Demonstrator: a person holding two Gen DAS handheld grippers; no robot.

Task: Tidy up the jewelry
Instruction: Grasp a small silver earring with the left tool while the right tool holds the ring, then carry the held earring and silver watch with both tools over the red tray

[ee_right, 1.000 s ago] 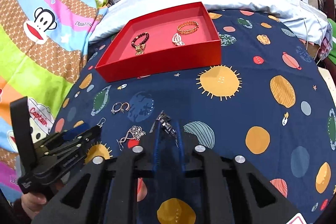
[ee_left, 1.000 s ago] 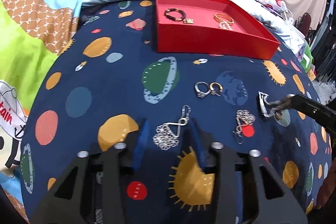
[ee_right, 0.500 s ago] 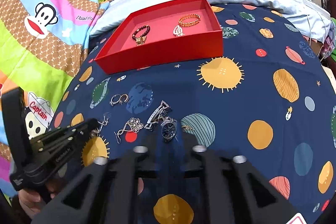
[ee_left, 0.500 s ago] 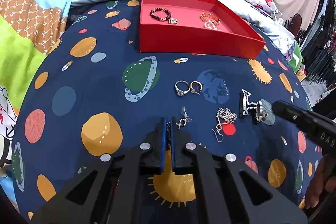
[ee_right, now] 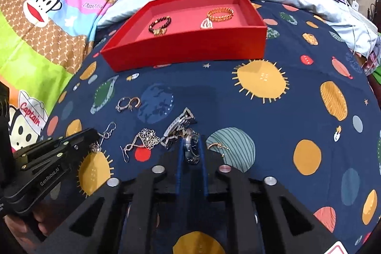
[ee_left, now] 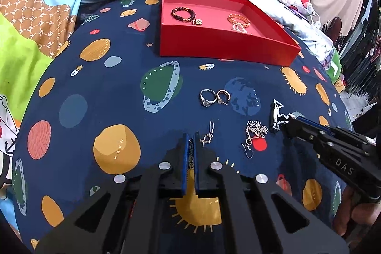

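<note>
Pinching a filigree drop earring (ee_left: 190, 154) between nearly closed blue pads, the left gripper (ee_left: 189, 142) sits low over the navy planet-print bedspread (ee_left: 95, 92), the earring's hook and loop trailing out toward 1 o'clock of the fingertips. Its matching flower earring (ee_left: 256, 132) lies at 3 o'clock from there, near a silver watch (ee_right: 191, 146) whose case is clamped between the right gripper (ee_right: 191, 143) pads, its metal band stretched on the fabric toward 11 o'clock. A small gold hoop (ee_right: 218, 145) rests just beside the right finger at 3 o'clock. A silver stone ring (ee_left: 207, 98) and a rose-gold hoop earring (ee_left: 223, 96) lie touching, at 12 o'clock from the left gripper. Farther at 12 o'clock stands the red tray (ee_left: 226, 47), holding a dark bead bracelet (ee_left: 183, 14), a gold chain bracelet (ee_left: 238, 18) and a pearl piece (ee_left: 239, 27).
</note>
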